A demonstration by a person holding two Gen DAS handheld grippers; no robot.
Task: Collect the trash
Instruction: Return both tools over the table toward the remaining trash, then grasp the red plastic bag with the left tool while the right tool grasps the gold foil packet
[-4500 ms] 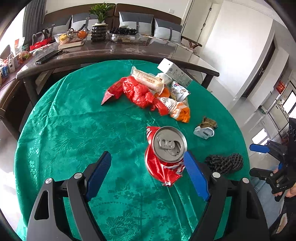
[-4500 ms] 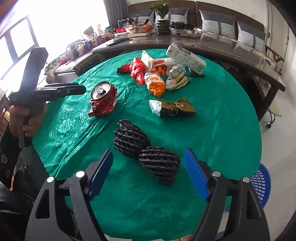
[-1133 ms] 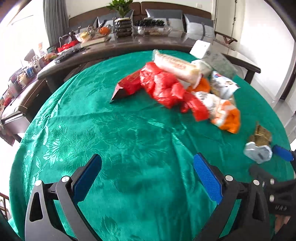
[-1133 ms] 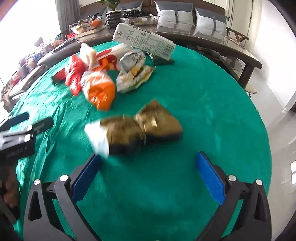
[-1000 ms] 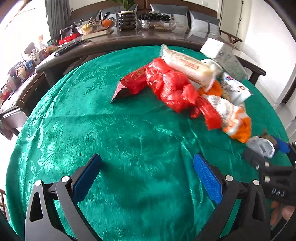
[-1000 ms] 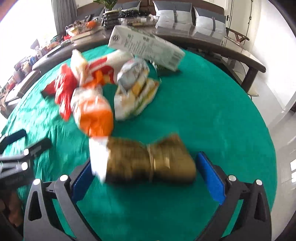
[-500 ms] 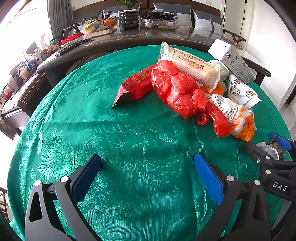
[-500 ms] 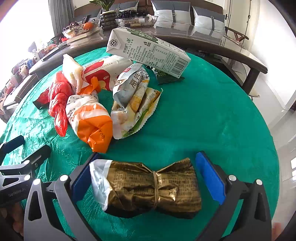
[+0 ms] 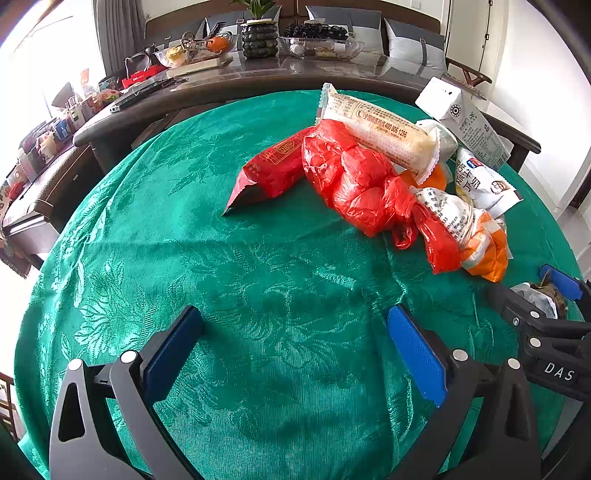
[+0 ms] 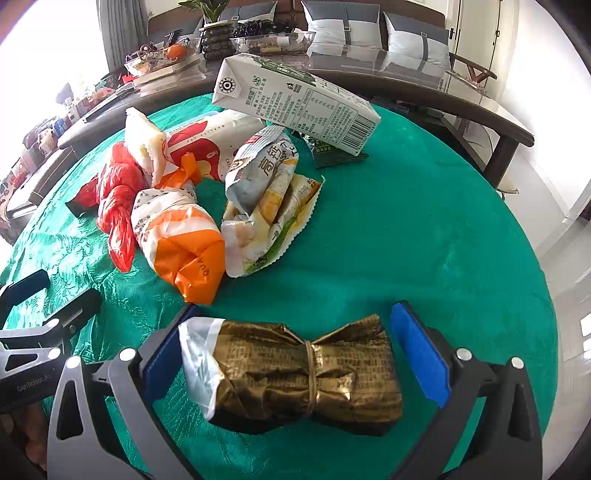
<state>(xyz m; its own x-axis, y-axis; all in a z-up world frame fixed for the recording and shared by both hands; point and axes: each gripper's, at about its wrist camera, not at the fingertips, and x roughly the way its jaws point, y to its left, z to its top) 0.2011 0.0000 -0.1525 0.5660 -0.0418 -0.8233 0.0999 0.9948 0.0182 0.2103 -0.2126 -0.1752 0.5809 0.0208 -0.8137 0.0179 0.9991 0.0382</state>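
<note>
A pile of trash lies on the green tablecloth (image 9: 184, 240): a red plastic bag (image 9: 354, 184), a red packet (image 9: 269, 173), a long cracker pack (image 9: 380, 129), an orange-white wrapper (image 10: 177, 236), a snack bag (image 10: 266, 195) and a milk carton (image 10: 295, 99). A gold wrapper bundle tied in the middle (image 10: 295, 369) lies between the blue pads of my right gripper (image 10: 295, 354), which is open around it. My left gripper (image 9: 295, 343) is open and empty over bare cloth, short of the pile. The right gripper also shows in the left wrist view (image 9: 535, 295).
A dark long table (image 9: 258, 81) with fruit bowls, a plant and clutter stands behind the round table. A sofa with grey cushions (image 10: 369, 22) is at the back. The round table's edge drops off at the right (image 10: 546, 295).
The crushed can and black mesh seen earlier are gone from view. My right gripper moved forward until the gold bundle sits between its pads. My left gripper advanced slightly toward the pile.
</note>
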